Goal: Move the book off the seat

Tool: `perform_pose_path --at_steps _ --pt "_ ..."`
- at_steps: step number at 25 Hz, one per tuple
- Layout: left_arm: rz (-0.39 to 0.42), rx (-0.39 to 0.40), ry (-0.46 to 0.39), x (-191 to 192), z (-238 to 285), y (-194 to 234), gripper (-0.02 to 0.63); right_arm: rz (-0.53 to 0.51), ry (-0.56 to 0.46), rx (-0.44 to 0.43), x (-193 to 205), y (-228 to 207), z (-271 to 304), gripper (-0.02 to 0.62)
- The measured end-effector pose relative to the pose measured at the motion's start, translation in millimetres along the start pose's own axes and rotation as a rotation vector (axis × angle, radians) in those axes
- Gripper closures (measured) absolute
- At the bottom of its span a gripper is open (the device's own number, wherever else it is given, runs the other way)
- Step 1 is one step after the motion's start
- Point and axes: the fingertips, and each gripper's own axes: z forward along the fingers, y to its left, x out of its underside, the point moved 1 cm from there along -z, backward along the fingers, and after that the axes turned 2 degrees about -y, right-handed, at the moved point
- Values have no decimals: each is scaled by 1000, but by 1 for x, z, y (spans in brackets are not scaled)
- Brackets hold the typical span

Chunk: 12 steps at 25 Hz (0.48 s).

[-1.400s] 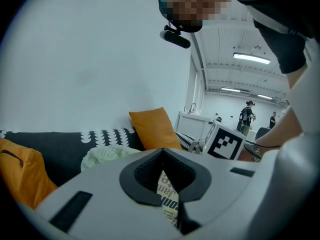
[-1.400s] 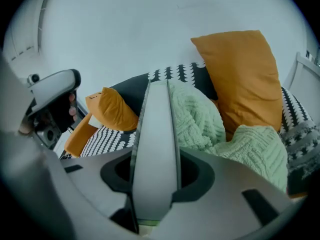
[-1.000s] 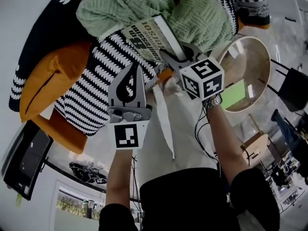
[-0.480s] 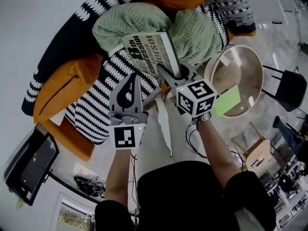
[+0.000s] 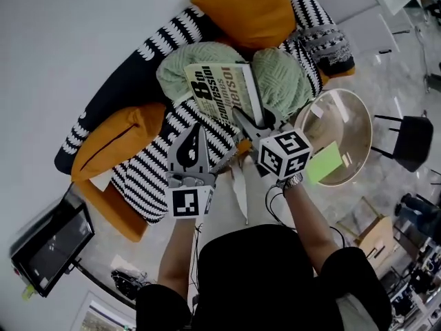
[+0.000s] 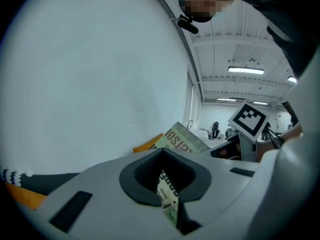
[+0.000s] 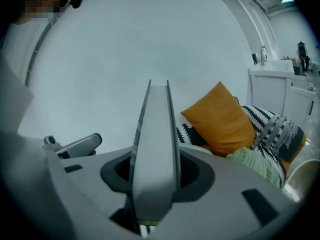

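Right gripper [image 5: 245, 118] is clamped on the book [image 5: 222, 92] at its lower edge, jaws partway apart around its thickness. Left gripper [image 5: 198, 127] is nearly closed, pinching a printed corner of it. We see the book held up clear of the striped seat [image 5: 155, 161], over the green cushions [image 5: 189, 64].

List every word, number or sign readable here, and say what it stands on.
"8th": on the cover of the book.
"Commission": same cover; the letters are small, so the reading is unsure.
"erso": big letters on that cover; the rest cannot be made out.
Finer print on the cover: too small to read.
Square markers on the left gripper and right gripper: patterns only, no words.
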Motion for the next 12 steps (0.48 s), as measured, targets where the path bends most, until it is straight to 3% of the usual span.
perform_pose_path --at_steps 12 --pt "50 15 -49 -71 -26 -4 596 -59 -163 -22 -82 51 -41 433"
